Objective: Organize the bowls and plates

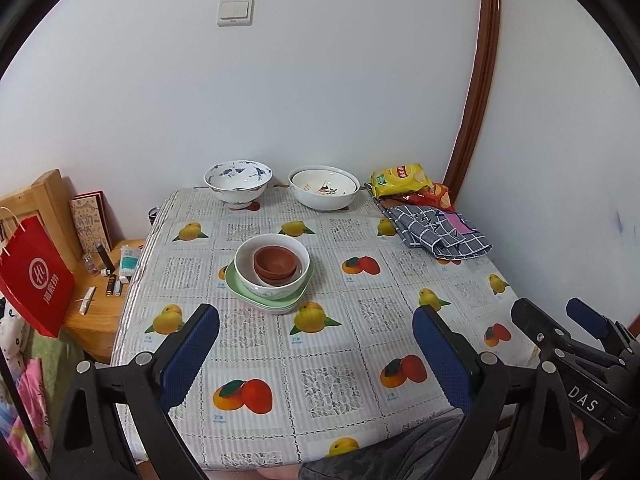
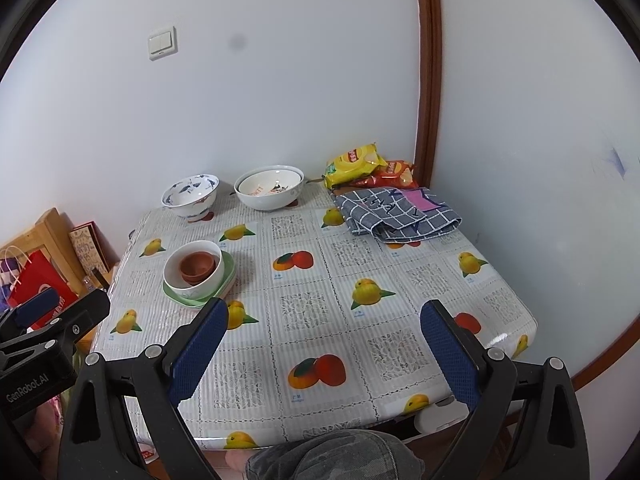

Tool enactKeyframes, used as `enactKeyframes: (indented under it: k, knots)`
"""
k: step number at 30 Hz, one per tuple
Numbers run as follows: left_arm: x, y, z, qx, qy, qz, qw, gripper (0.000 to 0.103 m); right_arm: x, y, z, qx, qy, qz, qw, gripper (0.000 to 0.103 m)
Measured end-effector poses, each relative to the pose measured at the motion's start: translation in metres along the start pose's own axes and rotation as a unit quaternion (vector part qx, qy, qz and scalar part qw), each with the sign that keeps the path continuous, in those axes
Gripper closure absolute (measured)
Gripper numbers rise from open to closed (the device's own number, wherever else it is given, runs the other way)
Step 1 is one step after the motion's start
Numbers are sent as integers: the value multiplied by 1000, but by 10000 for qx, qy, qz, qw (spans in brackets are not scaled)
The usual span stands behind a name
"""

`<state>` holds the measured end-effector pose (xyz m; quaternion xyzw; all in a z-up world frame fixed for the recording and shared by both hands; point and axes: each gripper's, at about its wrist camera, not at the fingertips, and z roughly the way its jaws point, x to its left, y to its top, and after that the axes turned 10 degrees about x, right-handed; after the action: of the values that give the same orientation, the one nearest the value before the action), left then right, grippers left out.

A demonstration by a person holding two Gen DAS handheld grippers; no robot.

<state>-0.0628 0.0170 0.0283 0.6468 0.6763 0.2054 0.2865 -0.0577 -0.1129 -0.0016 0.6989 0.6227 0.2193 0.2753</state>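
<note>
The green plates (image 1: 244, 294) under the white bowl (image 1: 272, 266) are mostly hidden, so their count is unclear; two brown bowls (image 1: 276, 266) nest inside. This stack sits on the bench (image 1: 320, 360) ahead of the left gripper (image 1: 316, 350), whose fingers stand wide apart, empty. Farther ahead stand a blue-patterned bowl (image 1: 238, 180) and a wide white bowl (image 1: 324, 190). Beyond the right gripper (image 2: 323, 354), fingers also apart and empty, lie a checked cloth (image 2: 396, 212) and snack bags (image 2: 360, 166).

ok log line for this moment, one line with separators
left gripper open, empty | right gripper open, empty | stack: brown bowls in white bowl on green plates | two bowls at wall unstacked
</note>
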Motion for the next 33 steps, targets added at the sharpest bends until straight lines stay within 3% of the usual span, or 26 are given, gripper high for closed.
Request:
enactKeyframes:
  k: [33]
  knots:
    - [-1,0,2,27,10,8,10000,5,-4,-4,1,-26,67,33,10000,7]
